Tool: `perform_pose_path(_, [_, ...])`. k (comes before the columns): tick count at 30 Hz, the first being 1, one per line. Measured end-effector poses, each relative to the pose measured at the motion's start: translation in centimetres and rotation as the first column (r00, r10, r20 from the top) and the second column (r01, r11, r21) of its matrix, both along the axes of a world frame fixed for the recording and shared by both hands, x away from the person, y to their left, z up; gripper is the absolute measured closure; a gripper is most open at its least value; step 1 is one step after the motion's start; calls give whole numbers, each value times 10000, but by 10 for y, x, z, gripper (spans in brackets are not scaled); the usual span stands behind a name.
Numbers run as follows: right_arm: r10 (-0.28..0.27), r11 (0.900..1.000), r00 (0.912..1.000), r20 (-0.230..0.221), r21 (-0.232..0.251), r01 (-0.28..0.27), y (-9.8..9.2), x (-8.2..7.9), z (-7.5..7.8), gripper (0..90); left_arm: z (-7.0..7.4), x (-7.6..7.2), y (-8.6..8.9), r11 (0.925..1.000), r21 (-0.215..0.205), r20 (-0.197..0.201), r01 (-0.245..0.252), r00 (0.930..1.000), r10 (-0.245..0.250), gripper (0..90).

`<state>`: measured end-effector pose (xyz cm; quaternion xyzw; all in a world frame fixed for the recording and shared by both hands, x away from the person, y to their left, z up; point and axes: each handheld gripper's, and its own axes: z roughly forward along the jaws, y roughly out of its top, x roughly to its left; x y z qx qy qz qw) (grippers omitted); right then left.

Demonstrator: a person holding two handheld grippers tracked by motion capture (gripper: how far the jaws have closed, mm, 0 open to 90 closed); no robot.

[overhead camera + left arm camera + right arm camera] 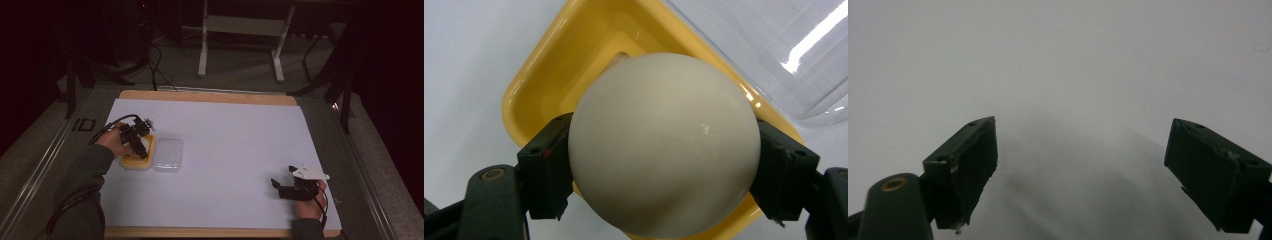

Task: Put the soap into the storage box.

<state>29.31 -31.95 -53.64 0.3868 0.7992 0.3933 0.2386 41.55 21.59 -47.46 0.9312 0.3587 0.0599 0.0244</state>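
white ball clamped between left tongs, over yellow tray

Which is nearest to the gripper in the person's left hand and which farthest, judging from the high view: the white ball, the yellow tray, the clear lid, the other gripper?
1. White ball: clamped between the left gripper jaws.
2. Yellow tray: directly under the ball.
3. Clear lid: beside the tray, on its right.
4. Right gripper: far across the white sheet, near the table's front right.
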Motion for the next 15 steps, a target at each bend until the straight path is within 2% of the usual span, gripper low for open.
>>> perform_pose_path(15, [-4, 10000, 10000, -1, -17, 4, 0, 0, 0, 136, -8, 0, 3, 9999, -116, -46, -89, 9999, 89, 233])
